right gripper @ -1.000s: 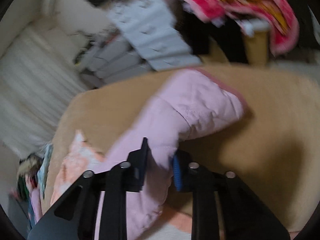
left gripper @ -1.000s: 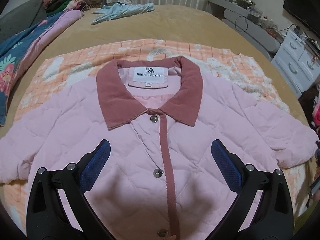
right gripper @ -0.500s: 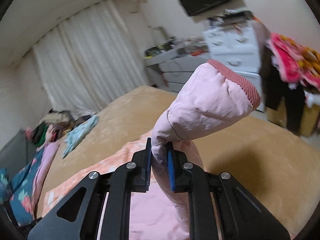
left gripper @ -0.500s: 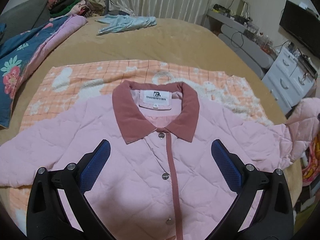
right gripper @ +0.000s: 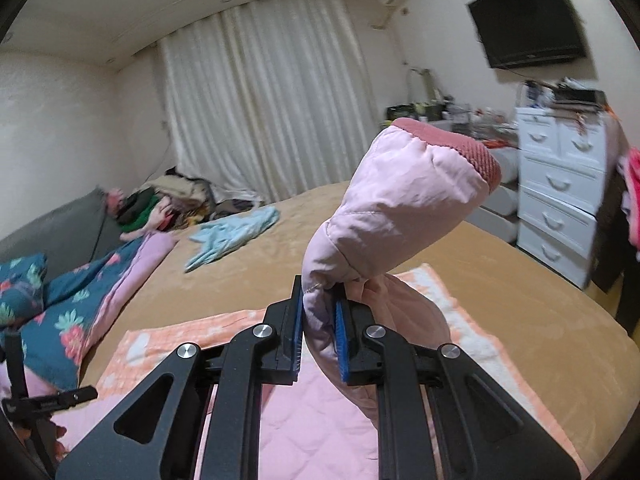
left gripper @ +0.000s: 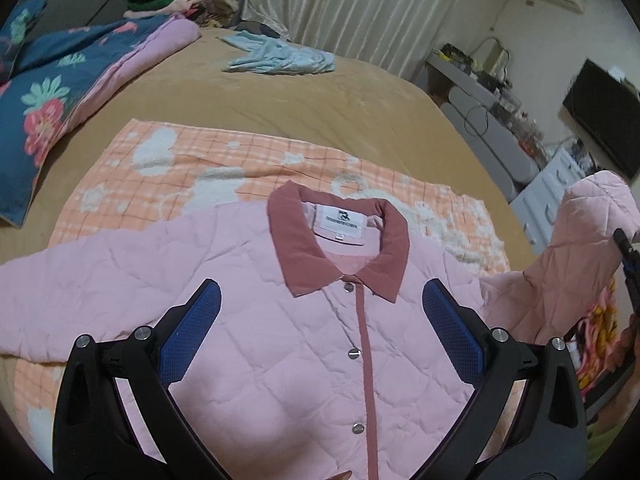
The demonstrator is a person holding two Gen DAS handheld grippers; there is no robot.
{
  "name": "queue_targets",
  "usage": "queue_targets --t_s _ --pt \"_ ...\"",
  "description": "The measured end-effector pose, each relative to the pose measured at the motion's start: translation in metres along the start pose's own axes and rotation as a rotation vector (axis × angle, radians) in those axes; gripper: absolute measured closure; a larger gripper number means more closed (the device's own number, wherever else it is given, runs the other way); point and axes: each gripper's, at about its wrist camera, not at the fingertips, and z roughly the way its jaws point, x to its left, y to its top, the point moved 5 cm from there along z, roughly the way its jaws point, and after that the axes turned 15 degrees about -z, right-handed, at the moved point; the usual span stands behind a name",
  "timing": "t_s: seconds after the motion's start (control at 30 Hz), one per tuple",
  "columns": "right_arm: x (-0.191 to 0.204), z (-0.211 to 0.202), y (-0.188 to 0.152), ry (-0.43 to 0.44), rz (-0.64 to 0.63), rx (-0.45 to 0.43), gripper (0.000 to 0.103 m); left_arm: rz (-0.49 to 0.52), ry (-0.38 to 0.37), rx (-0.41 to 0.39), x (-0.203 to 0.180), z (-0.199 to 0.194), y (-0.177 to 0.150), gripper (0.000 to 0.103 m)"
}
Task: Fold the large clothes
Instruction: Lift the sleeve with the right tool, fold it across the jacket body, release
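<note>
So the pink quilted jacket (left gripper: 280, 320) is laid out front-up on an orange checked blanket (left gripper: 168, 168), which sits on the tan bed (left gripper: 300, 100). Collar (left gripper: 304, 248) is toward the far side and the snaps are done up down the middle, so it's flat and square, which is what I want before any fold. I'd guess the blanket is there to give a clean surface.

My right gripper (right gripper: 320, 312) has its jaws pinching the sleeve (right gripper: 400, 200) a bit below the cuff (right gripper: 460, 148), holding it up off the bed. The cuff end flops over above the jaws and the rest of the sleeve hangs twisted down to the jacket body. Grabbing short of the cuff makes sense to me: I get a thick bunch of padding to hold, so it shouldn't slip when I swing the sleeve across the chest.

The left gripper (left gripper: 320, 328) hovers above the front of the jacket, jaws spread wide with nothing in them. I reckon it's ready to pin the body down or take the other sleeve.

A light blue garment (left gripper: 280, 58) and a floral quilt (left gripper: 60, 96) lie well clear at the far side of the bed.
</note>
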Motion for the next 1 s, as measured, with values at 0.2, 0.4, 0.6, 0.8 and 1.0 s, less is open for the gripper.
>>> queue_targets --t_s 0.2,0.4,0.6,0.8,1.0 --pt "0.061 0.012 0.003 0.063 -0.064 0.014 0.090 -0.065 -0.026 -0.001 0.029 -0.008 0.008 0.008" --pt "0.113 0.028 -0.009 0.137 -0.122 0.035 0.090 -0.120 -0.061 0.004 0.055 -0.015 0.011 0.008" --pt "0.159 0.042 -0.025 0.209 -0.180 0.063 0.090 -0.146 -0.067 -0.019 0.077 -0.023 0.017 0.008" --pt "0.198 0.058 -0.054 0.261 -0.222 0.113 0.090 -0.181 -0.095 -0.021 0.095 -0.026 0.015 0.008" --pt "0.230 0.069 -0.087 0.300 -0.265 0.160 0.090 -0.207 -0.138 0.019 0.102 -0.019 0.005 0.008"
